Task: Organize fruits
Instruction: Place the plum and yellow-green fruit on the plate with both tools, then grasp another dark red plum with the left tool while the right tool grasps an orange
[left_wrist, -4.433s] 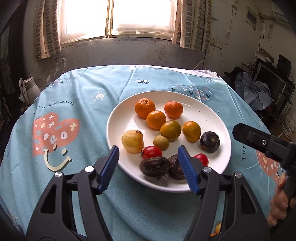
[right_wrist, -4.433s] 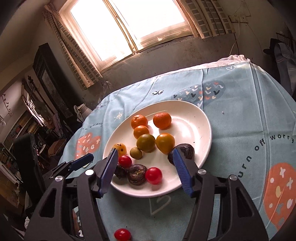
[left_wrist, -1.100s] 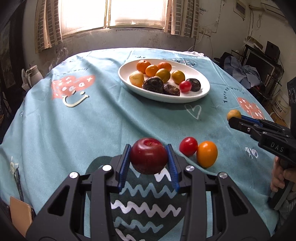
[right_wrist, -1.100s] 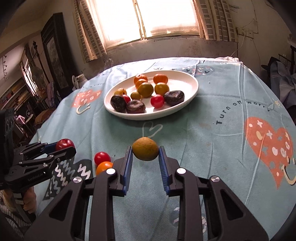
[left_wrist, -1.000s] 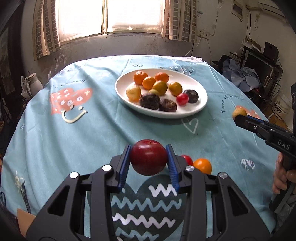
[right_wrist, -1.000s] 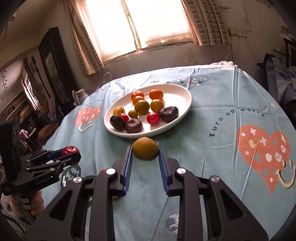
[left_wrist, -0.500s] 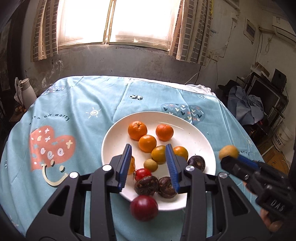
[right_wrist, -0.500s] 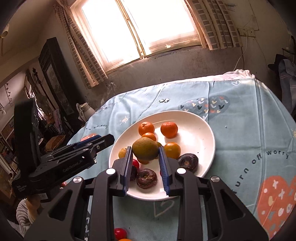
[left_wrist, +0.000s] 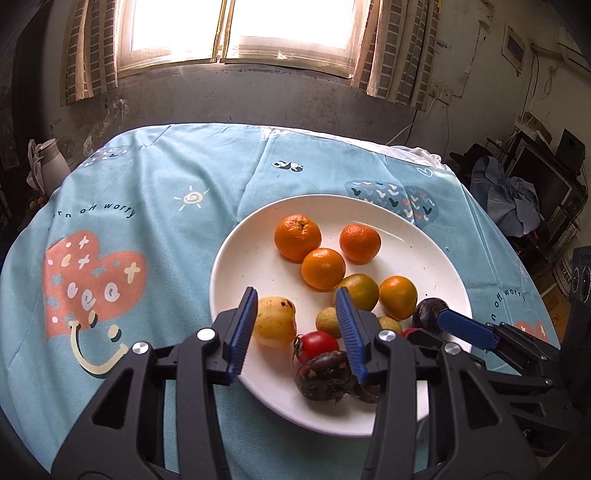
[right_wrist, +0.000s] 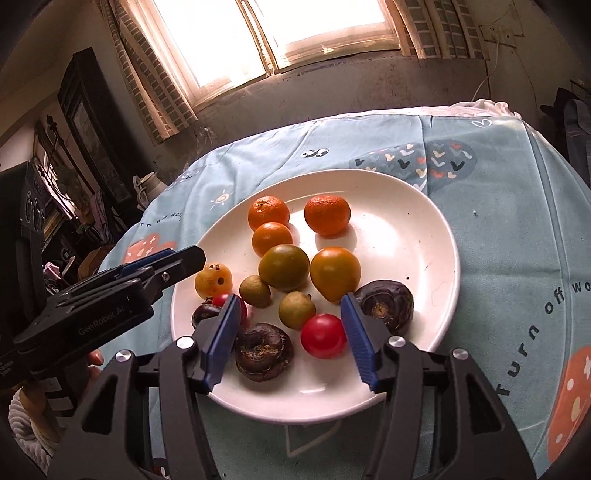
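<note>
A white plate (left_wrist: 258, 258) (right_wrist: 406, 236) on the blue tablecloth holds several fruits: oranges (left_wrist: 297, 237) (right_wrist: 327, 214), a yellow pear (left_wrist: 275, 321), small green-yellow fruits (right_wrist: 296, 309), red tomatoes (left_wrist: 317, 343) (right_wrist: 323, 335) and dark wrinkled fruits (left_wrist: 325, 376) (right_wrist: 264, 351). My left gripper (left_wrist: 297, 332) is open and empty over the plate's near left edge. My right gripper (right_wrist: 288, 336) is open and empty over the plate's near side, around a tomato and a small green fruit. Each gripper shows in the other's view.
The round table has a blue printed cloth (left_wrist: 129, 229). A window wall stands behind it. A white kettle (left_wrist: 46, 166) sits off the far left edge. Clothes and furniture (left_wrist: 517, 199) stand to the right.
Half a second ago my right gripper held a yellow-green fruit; now it is open and the fruit lies on the plate. My left gripper stays open; the red apple is out of view.
</note>
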